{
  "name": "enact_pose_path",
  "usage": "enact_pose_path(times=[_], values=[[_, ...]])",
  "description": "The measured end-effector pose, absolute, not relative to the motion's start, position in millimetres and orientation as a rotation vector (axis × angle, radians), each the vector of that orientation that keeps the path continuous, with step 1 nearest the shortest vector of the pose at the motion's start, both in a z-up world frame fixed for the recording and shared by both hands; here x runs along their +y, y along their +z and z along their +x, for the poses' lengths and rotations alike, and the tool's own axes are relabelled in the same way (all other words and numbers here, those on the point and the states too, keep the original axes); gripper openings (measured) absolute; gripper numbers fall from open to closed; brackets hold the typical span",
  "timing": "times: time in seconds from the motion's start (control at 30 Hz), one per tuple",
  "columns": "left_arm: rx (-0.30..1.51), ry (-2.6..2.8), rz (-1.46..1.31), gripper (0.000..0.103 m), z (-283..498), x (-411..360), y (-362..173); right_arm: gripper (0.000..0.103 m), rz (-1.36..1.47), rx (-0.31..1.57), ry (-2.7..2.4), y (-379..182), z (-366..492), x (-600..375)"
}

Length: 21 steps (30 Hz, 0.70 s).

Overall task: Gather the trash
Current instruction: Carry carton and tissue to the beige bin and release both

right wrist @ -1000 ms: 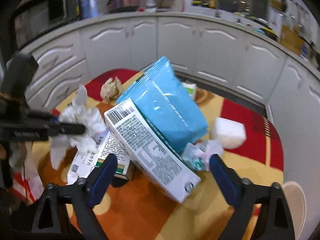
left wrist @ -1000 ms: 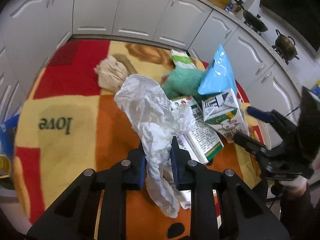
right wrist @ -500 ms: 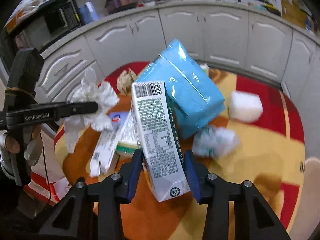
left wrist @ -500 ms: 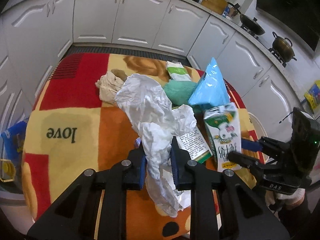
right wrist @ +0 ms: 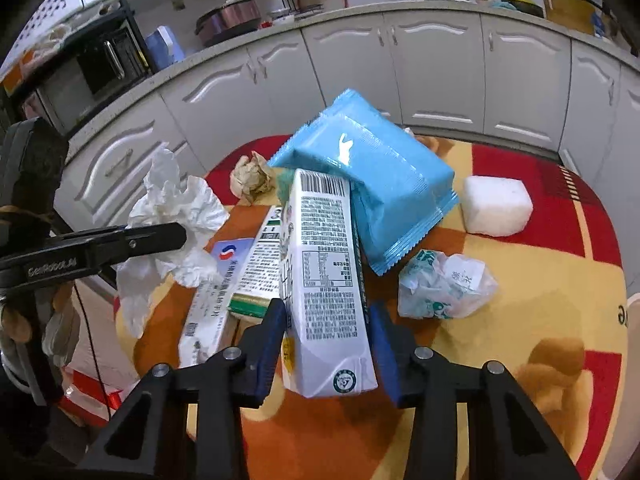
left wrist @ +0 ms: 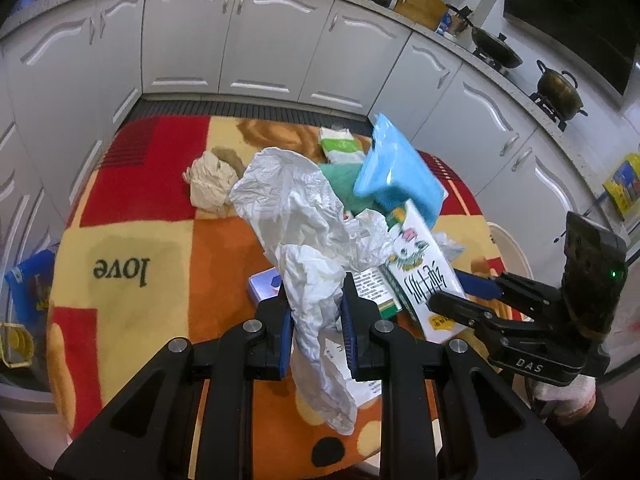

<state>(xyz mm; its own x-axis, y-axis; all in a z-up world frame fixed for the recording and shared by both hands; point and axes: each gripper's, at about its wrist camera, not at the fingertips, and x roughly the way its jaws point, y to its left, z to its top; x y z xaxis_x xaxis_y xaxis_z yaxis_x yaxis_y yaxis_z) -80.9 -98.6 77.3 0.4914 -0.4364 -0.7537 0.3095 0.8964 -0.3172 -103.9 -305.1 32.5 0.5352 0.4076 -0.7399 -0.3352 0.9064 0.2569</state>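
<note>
We find the left gripper (left wrist: 316,330) clamped on a crumpled white paper (left wrist: 304,240), which rises above the pads and hangs in a tail below them, clear of the round table (left wrist: 132,216) with its red, yellow and orange cloth. The right gripper (right wrist: 328,340) has its blue pads pressed against the two sides of a white milk carton (right wrist: 326,272); the carton stands tilted, barcode end up, its lower end between the pads. Behind the carton we note a blue plastic pack (right wrist: 372,176) leaning against its upper end. Left of the carton lie flat printed boxes (right wrist: 236,280) on the cloth. A crumpled brown paper ball (right wrist: 250,176) sits toward the table's far edge, a white foam block (right wrist: 496,206) to the right of the blue pack, and a clear bag with green print (right wrist: 444,284) just in front of the pack. In the left wrist view a green and white packet (left wrist: 340,144) lies beyond the pile. White kitchen cabinets (right wrist: 436,64) curve around the table. A gloved hand (left wrist: 568,392) shows under the right gripper's body.
</note>
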Motion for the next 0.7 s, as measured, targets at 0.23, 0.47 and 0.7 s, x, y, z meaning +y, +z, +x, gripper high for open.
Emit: enact_pose_path(times=[0.23, 0.47, 0.7], values=[[0.927, -0.494, -0.141, 0.018, -86, -115, 93, 0.040, 0.125, 0.824, 0.415, 58, -133, -326], [0.913, -0.561, -0.121, 0.018, -90, -150, 104, 0.040, 0.188, 0.758, 0.360, 79, -163, -362], [0.905, -0.638, -0.073, 0.018, -94, -199, 113, 0.040, 0.224, 0.717, 0.260, 90, -181, -403]])
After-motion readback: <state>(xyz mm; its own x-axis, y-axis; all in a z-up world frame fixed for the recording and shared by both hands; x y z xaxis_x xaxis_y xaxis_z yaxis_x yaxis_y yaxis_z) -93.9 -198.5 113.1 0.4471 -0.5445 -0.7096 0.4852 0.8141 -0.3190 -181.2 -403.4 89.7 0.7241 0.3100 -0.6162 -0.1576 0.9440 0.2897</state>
